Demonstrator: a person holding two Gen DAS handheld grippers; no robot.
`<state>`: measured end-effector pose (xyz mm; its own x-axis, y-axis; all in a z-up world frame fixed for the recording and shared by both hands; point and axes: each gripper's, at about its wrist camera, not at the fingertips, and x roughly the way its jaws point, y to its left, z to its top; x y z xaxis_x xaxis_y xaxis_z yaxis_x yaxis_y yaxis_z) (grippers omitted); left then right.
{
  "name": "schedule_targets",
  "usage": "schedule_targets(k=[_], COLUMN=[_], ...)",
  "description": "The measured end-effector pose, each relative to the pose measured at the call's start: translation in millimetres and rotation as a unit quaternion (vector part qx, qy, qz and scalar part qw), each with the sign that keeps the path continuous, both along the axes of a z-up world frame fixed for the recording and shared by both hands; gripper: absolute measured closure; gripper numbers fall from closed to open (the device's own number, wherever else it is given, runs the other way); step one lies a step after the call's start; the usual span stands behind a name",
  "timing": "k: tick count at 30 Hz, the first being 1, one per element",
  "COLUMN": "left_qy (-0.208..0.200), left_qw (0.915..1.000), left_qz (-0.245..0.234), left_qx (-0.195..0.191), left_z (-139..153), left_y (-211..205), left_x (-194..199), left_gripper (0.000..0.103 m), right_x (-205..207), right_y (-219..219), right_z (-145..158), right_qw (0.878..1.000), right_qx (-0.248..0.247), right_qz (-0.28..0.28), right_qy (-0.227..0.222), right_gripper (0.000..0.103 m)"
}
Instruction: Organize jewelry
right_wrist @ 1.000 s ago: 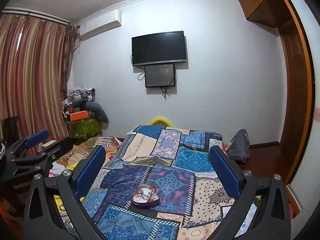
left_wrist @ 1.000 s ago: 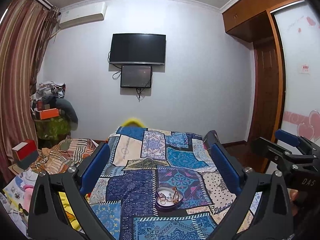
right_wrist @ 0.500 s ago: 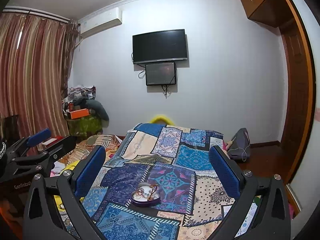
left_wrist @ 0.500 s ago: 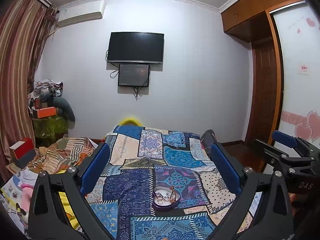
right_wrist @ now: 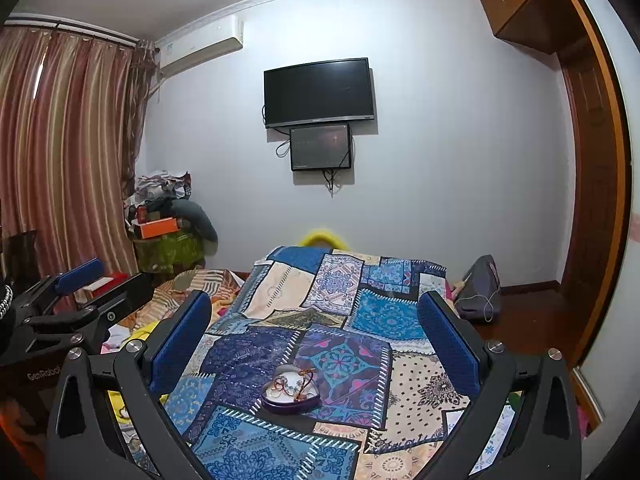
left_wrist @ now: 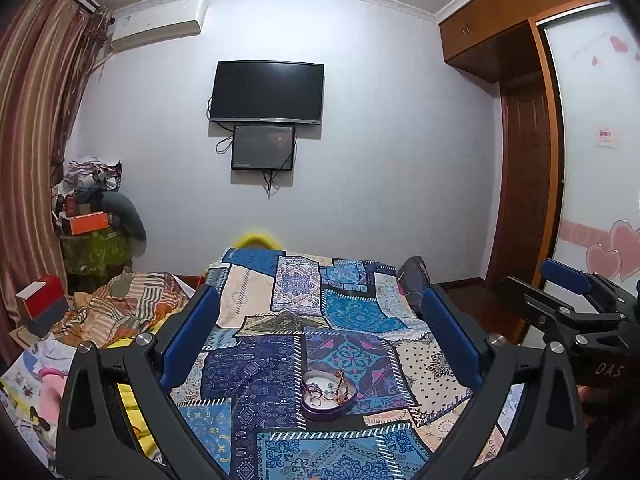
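A purple heart-shaped jewelry box lies open on the blue patchwork bedspread, with rings, beads and a brown cord inside. It also shows in the right wrist view. My left gripper is open and empty, held above and short of the box. My right gripper is open and empty too, at about the same height. Each gripper shows at the edge of the other's view: the right gripper and the left gripper.
The bedspread covers a bed that runs toward the far wall with a TV. A striped blanket and clutter lie on the left. A grey bag sits on the floor by a wooden wardrobe.
Both views have shifted slightly; the box sits a little left of where it was in the left wrist view. Both grippers stay open.
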<state>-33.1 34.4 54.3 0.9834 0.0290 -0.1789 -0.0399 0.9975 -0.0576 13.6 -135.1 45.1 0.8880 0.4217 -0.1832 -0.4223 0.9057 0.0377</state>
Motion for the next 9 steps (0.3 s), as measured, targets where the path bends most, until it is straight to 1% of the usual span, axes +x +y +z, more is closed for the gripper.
schedule_targets(k=[9], left_qy=[0.003], left_qw=[1.0000], left_qz=[-0.002], left_qx=[-0.002], left_z=[-0.5], left_y=[0.0], left_x=[2.5], left_gripper=[0.002], right_x=[2.9], right_y=[-1.0], right_z=[-1.9], right_qw=[1.000], right_qx=[0.000], right_qz=[0.000], right_qy=[0.004], right_gripper=[0.001])
